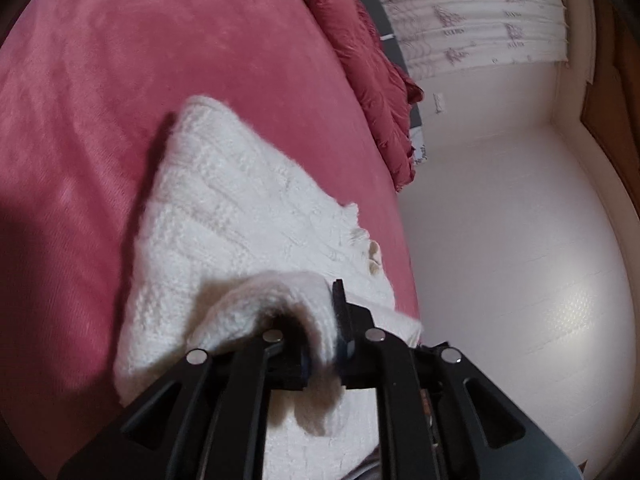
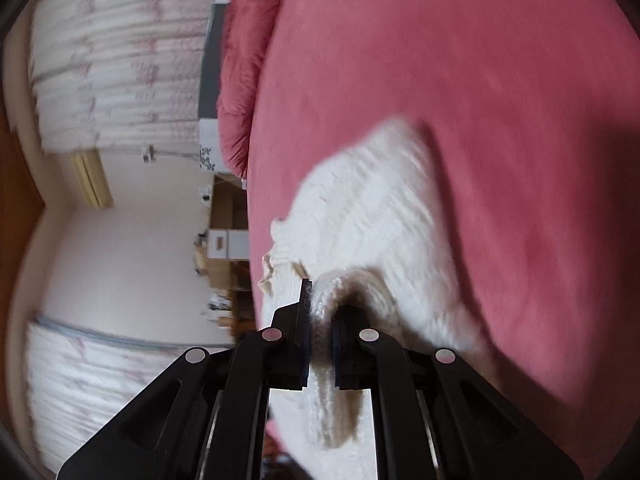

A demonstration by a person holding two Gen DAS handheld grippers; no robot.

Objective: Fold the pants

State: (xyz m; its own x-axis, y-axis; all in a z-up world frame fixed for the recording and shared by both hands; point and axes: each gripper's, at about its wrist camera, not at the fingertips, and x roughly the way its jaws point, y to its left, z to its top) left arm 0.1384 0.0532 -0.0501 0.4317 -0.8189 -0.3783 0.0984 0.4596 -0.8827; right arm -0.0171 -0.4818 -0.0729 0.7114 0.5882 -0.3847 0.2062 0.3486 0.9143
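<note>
Both the left gripper [image 1: 320, 344] and right gripper [image 2: 320, 344] clench one edge of the white knit pants [image 1: 240, 208], whose body stretches ahead of the fingers across the pink bed [image 1: 120, 80].

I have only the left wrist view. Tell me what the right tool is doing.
Observer: The right tool is shut on a bunched fold of the white knit pants.
Operator: Report where that cloth lies.
Observer: On the pink bedspread, near its edge; part hangs below the tool.
Operator: Describe what is beyond the bed on that side.
Observer: Stacked cardboard boxes stand on the floor against the bed's side.
Operator: Give the picture quality there.
Observer: The right wrist view is smeared by motion blur, so the knit pattern is unclear.
</note>
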